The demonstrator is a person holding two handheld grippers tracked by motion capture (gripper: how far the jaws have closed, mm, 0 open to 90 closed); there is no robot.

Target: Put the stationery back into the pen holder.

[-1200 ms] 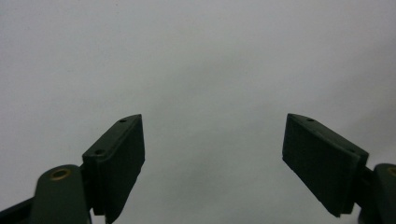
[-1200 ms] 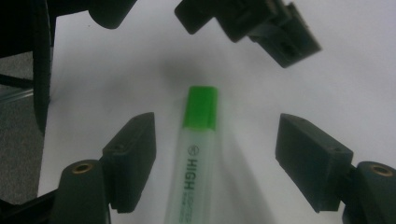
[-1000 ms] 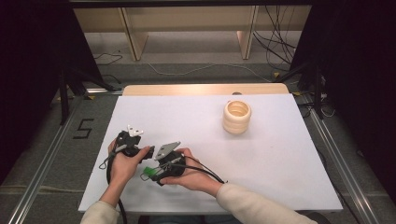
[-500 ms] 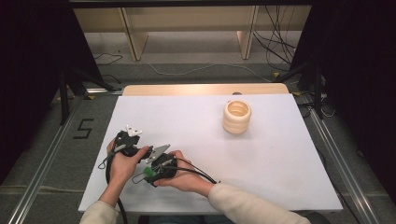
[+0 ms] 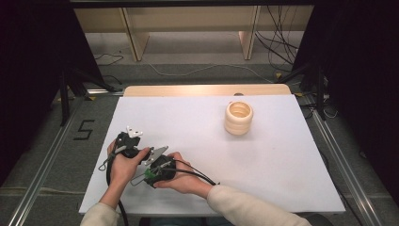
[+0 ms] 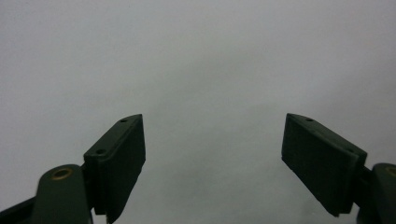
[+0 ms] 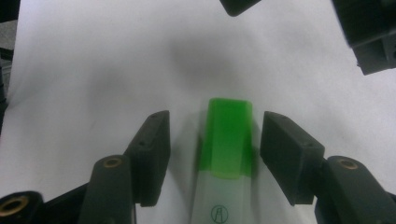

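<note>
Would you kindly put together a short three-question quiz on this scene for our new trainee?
1. True or false: the left gripper has something between its jaws.
2. What colour is the cap of the marker lying between the right gripper's jaws?
3. The ringed wooden holder stands: A) beside the hands, B) apart, farther back on the white table, C) on the floor.

Key: 1 false; 2 green; 3 B.

A white-topped table (image 5: 291,160) stands on grey floor (image 5: 188,61), wooden shelving (image 5: 136,33) and cables (image 5: 277,47) behind.
</note>
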